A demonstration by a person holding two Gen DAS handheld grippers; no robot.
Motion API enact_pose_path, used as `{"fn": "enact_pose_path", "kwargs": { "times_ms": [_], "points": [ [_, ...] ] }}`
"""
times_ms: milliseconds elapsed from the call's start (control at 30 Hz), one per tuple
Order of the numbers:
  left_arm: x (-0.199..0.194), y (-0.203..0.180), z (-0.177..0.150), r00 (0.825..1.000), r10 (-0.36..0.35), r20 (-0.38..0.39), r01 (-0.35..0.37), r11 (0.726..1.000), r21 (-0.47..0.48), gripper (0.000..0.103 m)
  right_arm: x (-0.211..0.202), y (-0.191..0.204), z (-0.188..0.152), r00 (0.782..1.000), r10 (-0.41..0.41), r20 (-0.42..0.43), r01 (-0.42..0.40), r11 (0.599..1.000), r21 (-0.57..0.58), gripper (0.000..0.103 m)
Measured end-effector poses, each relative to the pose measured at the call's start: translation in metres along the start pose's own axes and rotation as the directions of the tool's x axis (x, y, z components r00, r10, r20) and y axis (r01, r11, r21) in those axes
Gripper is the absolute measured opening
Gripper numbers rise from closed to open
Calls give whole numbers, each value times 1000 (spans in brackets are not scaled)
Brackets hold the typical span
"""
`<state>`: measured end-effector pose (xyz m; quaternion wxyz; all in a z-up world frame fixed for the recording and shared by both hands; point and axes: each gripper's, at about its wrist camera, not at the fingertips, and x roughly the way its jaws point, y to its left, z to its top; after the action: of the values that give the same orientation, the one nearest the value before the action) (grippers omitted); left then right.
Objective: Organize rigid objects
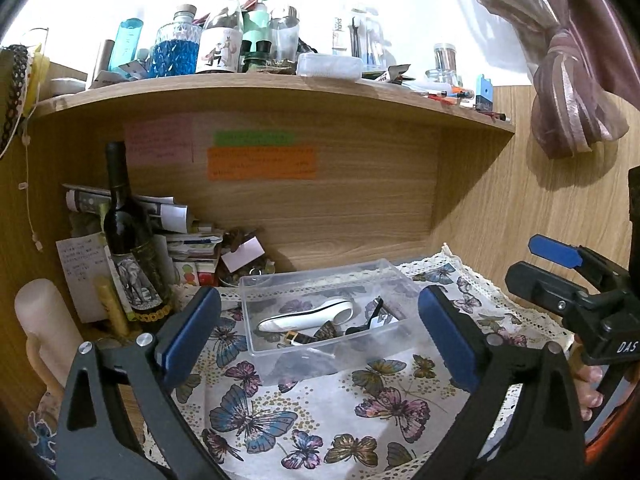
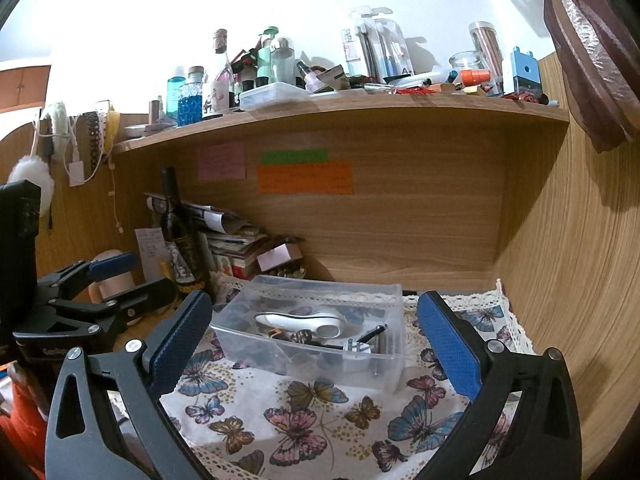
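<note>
The wooden desk alcove (image 1: 360,208) filled both views, its shelf (image 1: 280,88) crowded with bottles across the upper frame. A butterfly-print cloth (image 1: 304,408) covered the lower centre. On it, at mid-frame, stood the clear plastic bin (image 1: 384,280), open-topped and transparent, so its contents showed through the walls. Inside lay a white elongated device (image 1: 308,314), a black clip-like piece (image 1: 370,318) and smaller dark items too small to identify. The left gripper (image 1: 320,340) was spread wide and empty, framing the bin from the near side; the right gripper (image 2: 316,348) was likewise spread and empty. A dark wine bottle (image 1: 128,240) stood upright at left. Judged from this layout, sorting appeared largely done. Any further placement would best descend over the bin's open top, clear of its thin rim, releasing low to avoid tipping it.
</note>
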<state>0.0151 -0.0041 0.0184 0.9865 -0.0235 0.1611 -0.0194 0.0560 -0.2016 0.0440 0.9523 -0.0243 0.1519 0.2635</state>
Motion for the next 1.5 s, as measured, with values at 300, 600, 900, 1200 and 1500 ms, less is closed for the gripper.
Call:
{"fn": "enact_pose_path", "kwargs": {
  "times_ms": [300, 600, 900, 1200, 1500],
  "points": [
    [-3, -2, 1, 1000, -1, 11, 1, 1000, 8, 102, -1, 0, 1, 1000, 7, 5, -7, 1000, 0, 103],
    [-5, -3, 1, 1000, -4, 19, 4, 1000, 10, 102, -4, 0, 2, 1000, 8, 11, -8, 1000, 6, 103],
    [-6, -2, 3, 999, -37, 20, 36, 999, 8, 102, -3, -1, 1, 1000, 12, 10, -12, 1000, 4, 103],
    [-7, -3, 3, 999, -34, 31, 34, 999, 14, 102, -3, -1, 2, 1000, 11, 8, -11, 1000, 6, 103],
    [-8, 0, 3, 999, -38, 34, 38, 999, 11, 102, -1, -1, 2, 1000, 8, 5, -8, 1000, 7, 103]
  ]
}}
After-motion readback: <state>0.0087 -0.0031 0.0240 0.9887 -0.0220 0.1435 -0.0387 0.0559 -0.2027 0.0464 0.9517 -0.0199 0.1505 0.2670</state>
